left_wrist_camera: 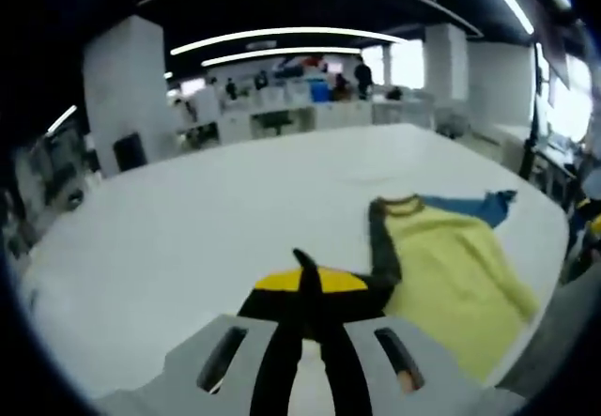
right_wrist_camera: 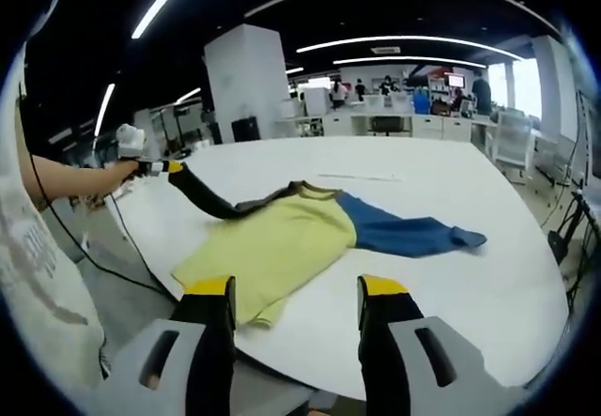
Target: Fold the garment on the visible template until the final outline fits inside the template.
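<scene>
Left tongs (left_wrist_camera: 305, 280) pinch the garment's (right_wrist_camera: 282, 242) dark sleeve (right_wrist_camera: 211, 200); right tongs (right_wrist_camera: 296, 294) spread.

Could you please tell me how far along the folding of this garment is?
Early. Nothing looks folded: the garment lies spread on the white table, blue sleeve stretched out. In hand: the left claw is shut on the dark sleeve, lifting it. The right claw hangs open. All folds remain.
</scene>
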Demonstrator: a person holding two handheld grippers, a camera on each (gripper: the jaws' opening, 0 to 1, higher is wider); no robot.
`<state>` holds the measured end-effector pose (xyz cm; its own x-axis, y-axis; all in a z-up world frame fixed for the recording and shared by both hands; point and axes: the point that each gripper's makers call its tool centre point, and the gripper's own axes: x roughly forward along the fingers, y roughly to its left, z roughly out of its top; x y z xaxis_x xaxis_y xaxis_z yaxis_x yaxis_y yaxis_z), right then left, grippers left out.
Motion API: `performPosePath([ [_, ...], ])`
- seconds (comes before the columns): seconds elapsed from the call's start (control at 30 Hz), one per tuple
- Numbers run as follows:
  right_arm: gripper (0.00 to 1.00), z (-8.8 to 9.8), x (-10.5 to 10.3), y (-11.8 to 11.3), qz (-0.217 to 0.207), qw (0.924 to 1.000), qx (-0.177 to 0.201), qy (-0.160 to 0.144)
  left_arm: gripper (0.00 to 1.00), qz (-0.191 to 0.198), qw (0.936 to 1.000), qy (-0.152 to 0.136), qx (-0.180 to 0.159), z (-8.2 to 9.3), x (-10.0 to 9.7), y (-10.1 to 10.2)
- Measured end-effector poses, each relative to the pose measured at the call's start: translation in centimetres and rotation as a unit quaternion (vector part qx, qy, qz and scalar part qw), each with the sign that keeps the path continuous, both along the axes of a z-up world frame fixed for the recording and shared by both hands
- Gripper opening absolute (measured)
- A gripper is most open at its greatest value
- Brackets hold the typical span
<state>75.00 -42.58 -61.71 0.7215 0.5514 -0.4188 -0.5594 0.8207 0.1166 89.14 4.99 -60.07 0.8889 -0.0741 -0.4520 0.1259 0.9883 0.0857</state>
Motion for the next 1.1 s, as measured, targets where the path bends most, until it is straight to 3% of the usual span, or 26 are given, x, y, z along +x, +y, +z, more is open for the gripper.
performPosePath([
  [0.07,0.52,0.0,0.0,0.1,0.000,1.0000,0.001,0.002,0.01,0.008,0.9997,0.008,0.023,-0.1,0.5,1.2],
  [0.17,0.52,0.0,0.0,0.4,0.003,1.0000,0.001,0.003,0.00,0.014,0.9998,-0.001,0.014,0.6,1.7,2.3],
  [0.57,0.52,-0.1,0.3,0.8,0.009,0.9999,-0.009,0.008,0.01,0.037,0.9986,-0.015,0.036,2.0,5.1,6.8],
  [0.73,0.52,-0.5,0.1,0.4,0.005,0.9997,-0.017,0.017,0.00,0.062,0.9976,-0.017,0.028,2.1,5.7,9.2],
  [0.9,0.52,-0.4,0.2,0.4,-0.001,0.9997,-0.013,0.021,0.00,0.114,0.9932,-0.022,-0.010,1.6,5.5,11.9],
  [1.1,0.52,-0.8,0.5,0.9,0.000,0.9995,-0.017,0.026,0.00,0.141,0.9889,-0.015,-0.043,-0.3,5.5,13.9],
])
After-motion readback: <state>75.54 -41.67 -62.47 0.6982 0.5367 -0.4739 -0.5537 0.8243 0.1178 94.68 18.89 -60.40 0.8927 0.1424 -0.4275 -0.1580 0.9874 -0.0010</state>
